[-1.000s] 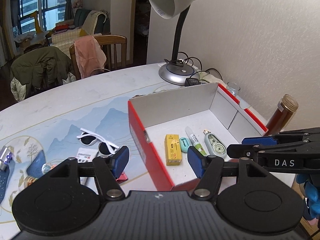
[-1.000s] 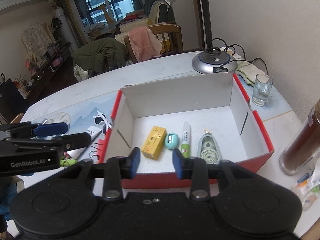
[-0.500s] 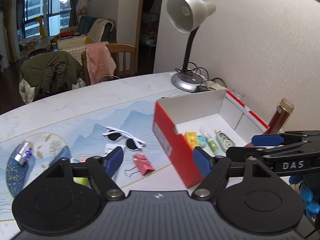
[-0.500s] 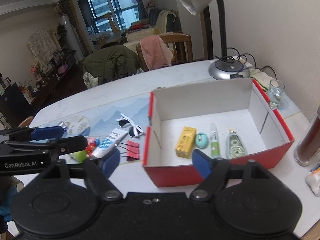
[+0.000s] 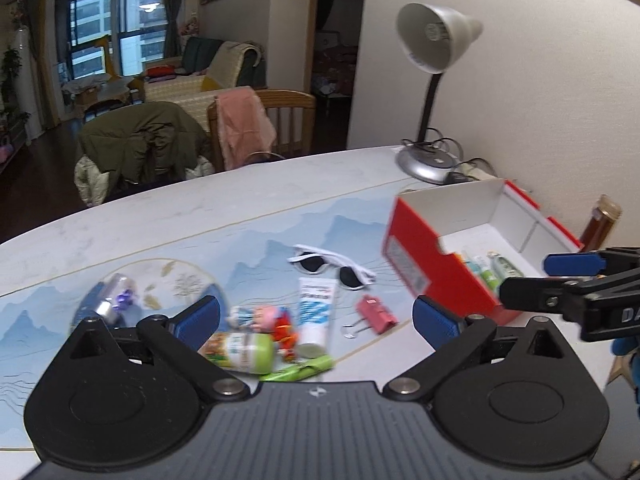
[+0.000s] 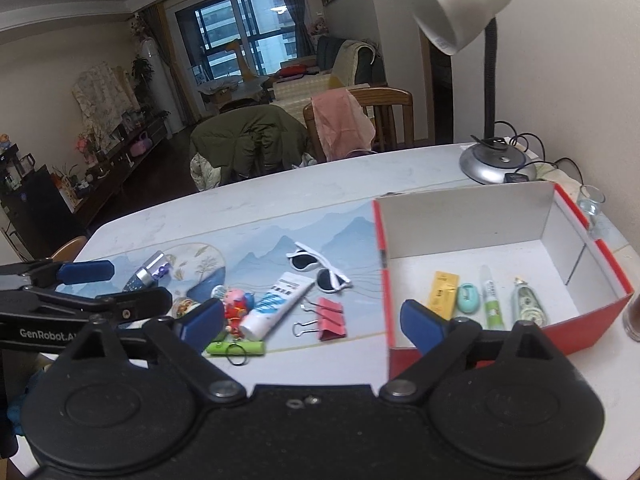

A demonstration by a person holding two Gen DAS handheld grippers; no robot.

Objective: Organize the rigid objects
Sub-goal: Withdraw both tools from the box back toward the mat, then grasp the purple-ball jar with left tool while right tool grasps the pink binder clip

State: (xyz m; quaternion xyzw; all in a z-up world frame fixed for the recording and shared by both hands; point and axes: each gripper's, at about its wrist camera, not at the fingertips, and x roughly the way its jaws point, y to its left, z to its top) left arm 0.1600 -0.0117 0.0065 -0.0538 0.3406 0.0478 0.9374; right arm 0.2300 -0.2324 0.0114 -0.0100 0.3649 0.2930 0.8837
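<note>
The red box (image 6: 580, 326) with white inside holds a yellow pack (image 6: 442, 292), a teal oval (image 6: 468, 298), a glue stick (image 6: 491, 300) and a correction tape (image 6: 528, 304). Left of it on the table lie white sunglasses (image 6: 320, 270), a white tube (image 6: 276, 306), pink binder clips (image 6: 330, 318), a green stick with a ring (image 6: 236, 347), a toy figure (image 6: 236, 308) and a small bottle (image 5: 240, 350). My left gripper (image 5: 316, 318) hovers over these loose items, jaws opening, nothing between them. My right gripper (image 6: 312, 320) hangs beside it, jaws opening too, empty.
A silver desk lamp (image 6: 496, 160) stands at the back right by the wall, with cables and a glass (image 6: 591, 200) near it. A brown bottle (image 5: 600, 224) stands right of the box. Chairs draped with coats (image 6: 248, 140) line the far table edge.
Both grippers have drawn back from the box and shifted left, and their jaws have spread wide. The loose items left of the box have come into view.
</note>
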